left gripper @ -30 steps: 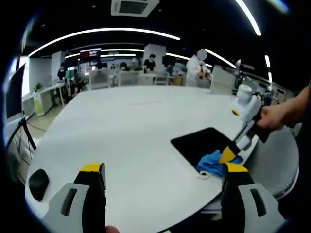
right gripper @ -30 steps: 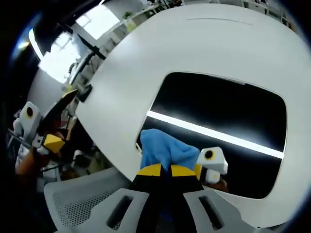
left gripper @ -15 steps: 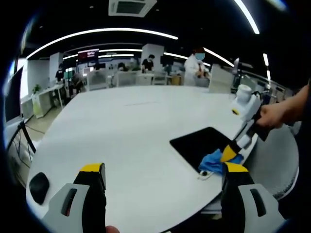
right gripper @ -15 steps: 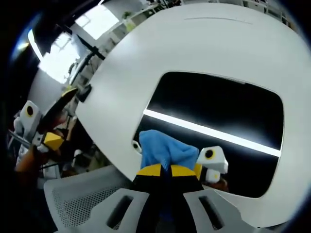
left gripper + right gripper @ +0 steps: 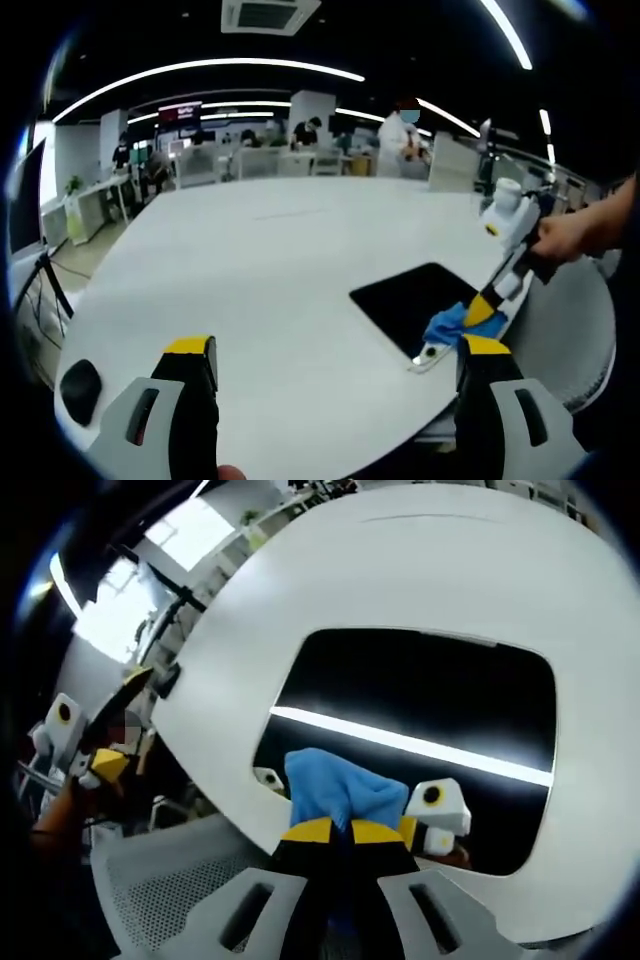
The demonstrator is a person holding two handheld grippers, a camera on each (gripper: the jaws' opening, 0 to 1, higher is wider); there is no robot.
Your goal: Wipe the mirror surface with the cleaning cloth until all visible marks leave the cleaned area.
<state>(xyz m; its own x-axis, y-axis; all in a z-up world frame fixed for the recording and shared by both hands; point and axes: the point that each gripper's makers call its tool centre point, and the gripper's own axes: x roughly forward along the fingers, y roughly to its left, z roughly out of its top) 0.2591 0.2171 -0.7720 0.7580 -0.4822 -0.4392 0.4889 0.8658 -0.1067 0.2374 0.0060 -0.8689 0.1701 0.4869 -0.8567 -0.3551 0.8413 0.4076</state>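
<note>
At the near edge of the white bench [image 5: 250,270], right tool [image 5: 345,832] has its jaws clamped on the blue cleaning cloth [image 5: 335,790], cloth pressed onto the mirror [image 5: 430,695] at its near-left corner. Left tool [image 5: 330,350] has its jaws spread wide, holding nothing, hovering over bare bench well apart from the mirror.

Risks as I see them:
- Mirror sits close to the bench edge, nothing pinning it. A hard stroke toward the edge could slide or tip it off; the free tool isn't bracing it.
- Cloth is bunched into a small wad, so contact patch is narrow. Easy to leave unwiped strips, especially far corners.
- Tool tips sit just behind the cloth; too steep an angle and they could scrape the glass.

Mirror: dark rounded rectangle, lying flat, reflecting a bright ceiling light strip. Can't make out marks on it at this resolution. A small white tab [image 5: 267,777] sits at its near-left corner, beside the cloth.
</note>
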